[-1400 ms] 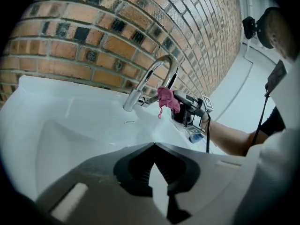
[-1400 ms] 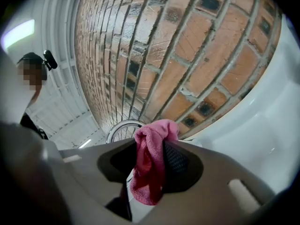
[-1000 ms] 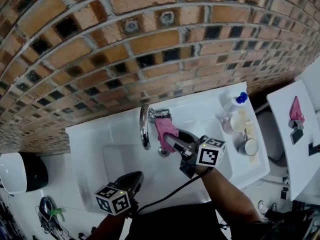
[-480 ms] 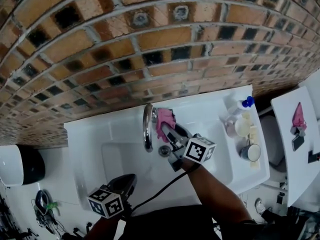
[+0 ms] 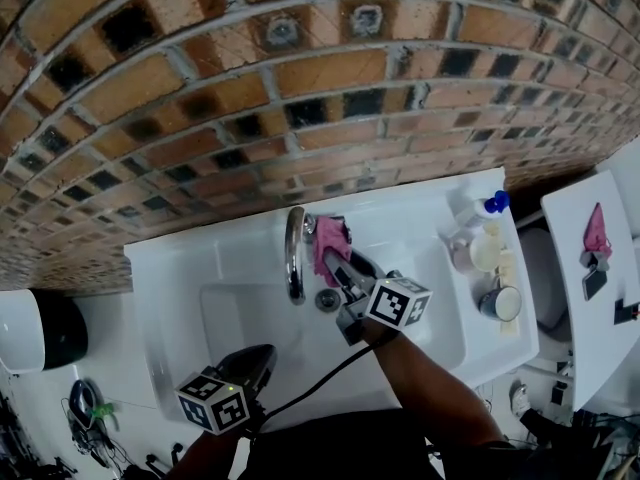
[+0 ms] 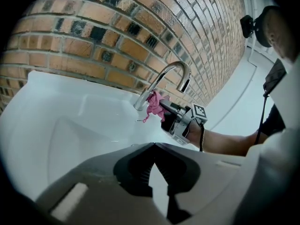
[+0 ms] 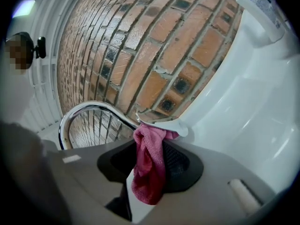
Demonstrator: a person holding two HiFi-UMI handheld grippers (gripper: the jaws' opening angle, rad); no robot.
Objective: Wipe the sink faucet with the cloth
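Note:
The chrome faucet (image 5: 291, 258) arches over the white sink (image 5: 180, 268). A pink cloth (image 5: 330, 241) is pressed against the faucet's base, beside its lever. My right gripper (image 5: 343, 265) is shut on that cloth. In the right gripper view the cloth (image 7: 149, 165) hangs between the jaws, with the spout (image 7: 89, 110) to the left and the lever (image 7: 174, 126) just ahead. My left gripper (image 5: 264, 354) hovers at the sink's near edge, shut and holding nothing. Its own view shows the faucet (image 6: 171, 74), the cloth (image 6: 153, 104) and the right gripper (image 6: 164, 108) ahead.
A blue-capped bottle (image 5: 480, 209), a jar (image 5: 480, 254) and a cup (image 5: 497, 302) stand on the sink's right ledge. The brick wall (image 5: 300, 88) rises right behind the faucet. A black-and-white bin (image 5: 35, 328) sits at the left. A white shelf (image 5: 590, 298) is at the right.
The right gripper has carried the cloth from below the lever up against the faucet's base. In the last half second it has hardly moved. The left gripper stays by the near edge.

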